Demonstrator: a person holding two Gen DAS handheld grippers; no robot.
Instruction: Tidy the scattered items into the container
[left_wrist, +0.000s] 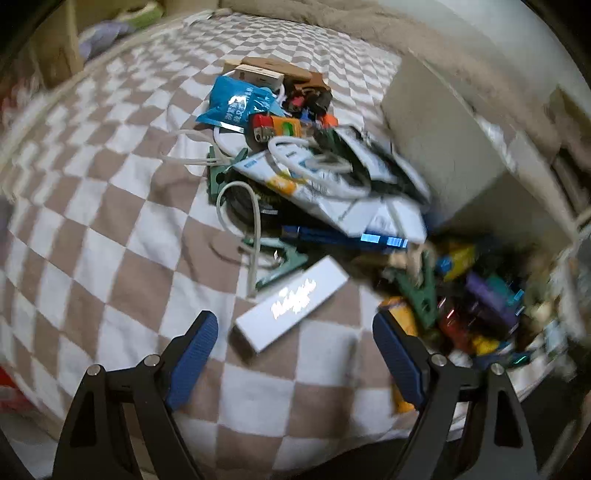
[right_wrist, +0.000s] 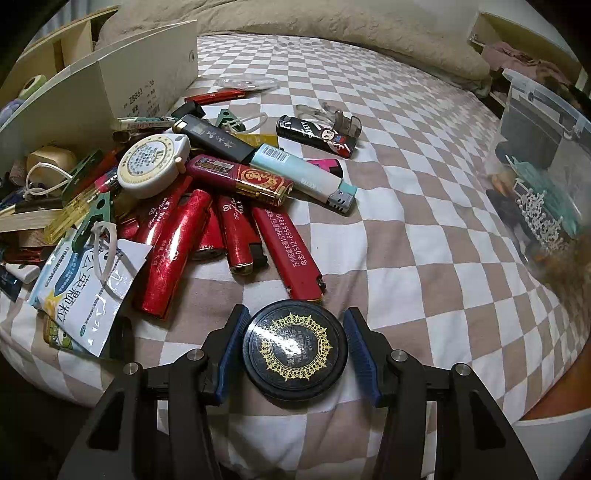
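The left hand-held gripper (left_wrist: 295, 350) stands spread wide over the checked bedspread (left_wrist: 110, 221), nothing between its blue pads. Just above it in the left wrist view lies a white box (left_wrist: 291, 306), tilted, apart from both pads. Beyond, toward the frame's centre, is a heap of clutter: a blue bag (left_wrist: 232, 101), white cords (left_wrist: 236, 206), green clips (left_wrist: 280, 262) and sachets. The lower right of that frame is blurred; small coloured items are piled there beside a pale cardboard box (left_wrist: 443, 147).

The right hand-held gripper (right_wrist: 295, 347) pinches a round black tin (right_wrist: 295, 349) with a gold ornament on its lid, at the bottom centre of the right wrist view. Above it lie red lighters (right_wrist: 288, 254), a white tape measure (right_wrist: 153, 166) and a sachet (right_wrist: 85, 291). The cardboard box (right_wrist: 147, 81) is at the upper left, and a clear plastic bin (right_wrist: 543, 147) at the right edge.
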